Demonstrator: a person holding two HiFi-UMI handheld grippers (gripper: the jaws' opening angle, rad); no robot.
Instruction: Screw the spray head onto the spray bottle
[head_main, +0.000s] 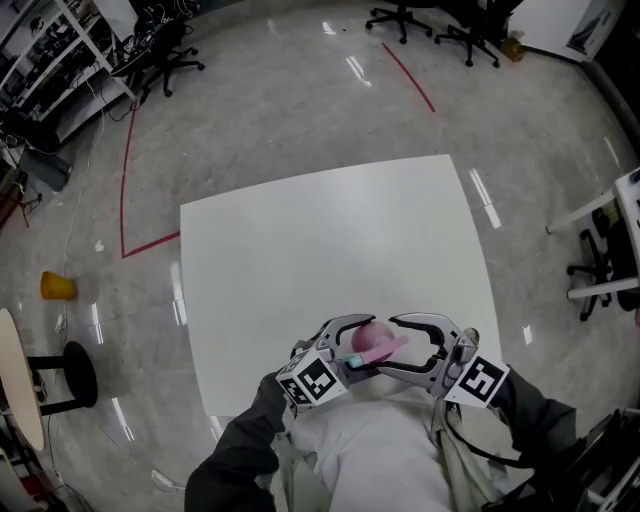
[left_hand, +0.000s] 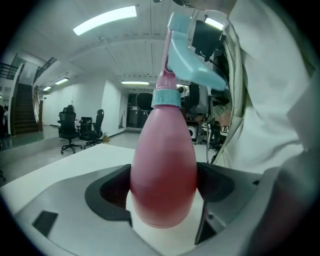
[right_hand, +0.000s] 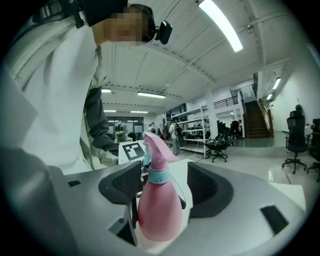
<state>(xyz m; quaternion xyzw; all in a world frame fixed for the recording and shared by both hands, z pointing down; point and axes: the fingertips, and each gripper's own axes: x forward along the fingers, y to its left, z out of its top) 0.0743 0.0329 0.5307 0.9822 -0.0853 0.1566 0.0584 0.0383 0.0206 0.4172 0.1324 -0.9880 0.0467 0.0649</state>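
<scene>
A pink spray bottle (head_main: 372, 338) hangs between my two grippers above the near edge of the white table (head_main: 330, 240). My left gripper (head_main: 356, 344) is shut on the bottle's wide body (left_hand: 162, 170), with a jaw pressing each side. The spray head (left_hand: 187, 50), teal and pink, sits on the neck above a teal collar. In the right gripper view the bottle (right_hand: 159, 210) and its spray head (right_hand: 155, 150) stand between the jaws of my right gripper (right_hand: 162, 185). This gripper is open, with a clear gap on the right side. The left gripper's marker cube (right_hand: 131, 150) shows behind.
The person's white-clad body (head_main: 370, 450) is right below the grippers. Office chairs (head_main: 160, 50) stand at the far left and at the back. Red tape lines (head_main: 125, 190) cross the floor. A yellow object (head_main: 57, 286) and a black stool (head_main: 75, 375) are at the left.
</scene>
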